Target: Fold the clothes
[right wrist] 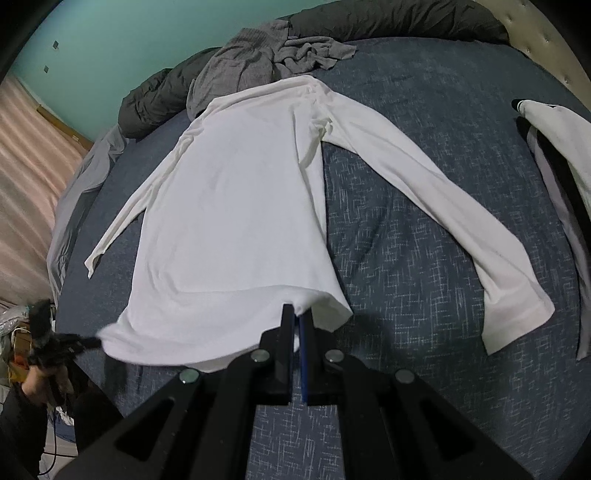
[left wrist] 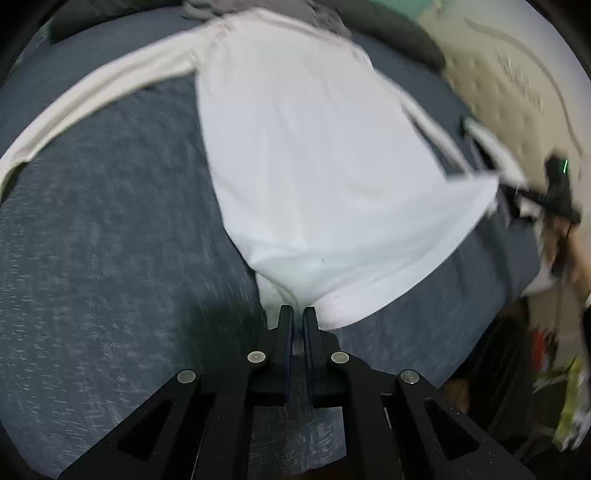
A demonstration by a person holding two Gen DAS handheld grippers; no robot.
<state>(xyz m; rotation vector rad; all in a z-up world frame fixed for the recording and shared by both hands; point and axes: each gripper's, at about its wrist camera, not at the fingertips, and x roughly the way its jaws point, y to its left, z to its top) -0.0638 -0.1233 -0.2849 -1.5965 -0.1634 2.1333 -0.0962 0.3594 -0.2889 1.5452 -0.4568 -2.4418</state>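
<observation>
Both hand-held grippers apparently pinch the white shirt (right wrist: 229, 206) hem

Dark duvet (right wrist: 388, 22) (bunched) beside teal wall (right wrist: 110, 44), beige headboard (left wrist: 517, 85).

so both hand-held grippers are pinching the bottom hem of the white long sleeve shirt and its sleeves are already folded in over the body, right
Not quite. Both hand-held grippers, left and right, do pinch the white shirt at its hem, but the sleeves are spread out on the blue bedcover, as the right wrist view shows.

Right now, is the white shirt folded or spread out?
Spread out: the white shirt lies flat on the bed, both sleeves out, each claw pinching a hem corner.
</observation>
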